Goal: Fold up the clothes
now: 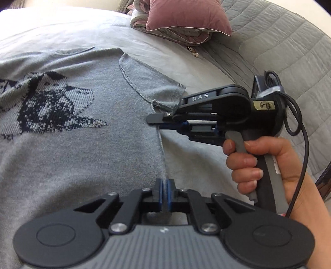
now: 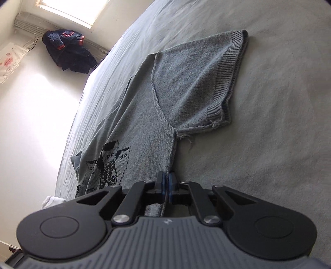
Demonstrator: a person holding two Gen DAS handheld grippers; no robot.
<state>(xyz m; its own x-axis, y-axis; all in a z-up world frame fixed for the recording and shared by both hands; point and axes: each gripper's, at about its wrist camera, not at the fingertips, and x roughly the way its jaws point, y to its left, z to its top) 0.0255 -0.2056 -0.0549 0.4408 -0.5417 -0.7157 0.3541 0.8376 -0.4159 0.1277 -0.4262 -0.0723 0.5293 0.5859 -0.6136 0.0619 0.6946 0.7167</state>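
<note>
A grey knit short-sleeved sweater [image 1: 82, 157] with a dark woven picture [image 1: 47, 103] lies flat on the bed sheet [image 1: 196, 157]. At the bottom of the left wrist view, my left gripper [image 1: 164, 187] is shut on the sweater's side seam. Farther up that seam, just under the sleeve [image 1: 157, 87], my right gripper [image 1: 153, 120] is held by a hand [image 1: 269, 165]. In the right wrist view the right gripper [image 2: 167, 186] is shut on the seam of the sweater [image 2: 144, 128], with the ribbed sleeve [image 2: 198, 82] lying flat ahead of it.
A mauve pillow [image 1: 186, 18] on folded bedding sits at the head of the bed, beside a grey quilted cover [image 1: 285, 51]. A dark blue garment [image 2: 68, 51] hangs on the wall under a window [image 2: 76, 10]. Something white [image 2: 52, 200] lies at the bed's edge.
</note>
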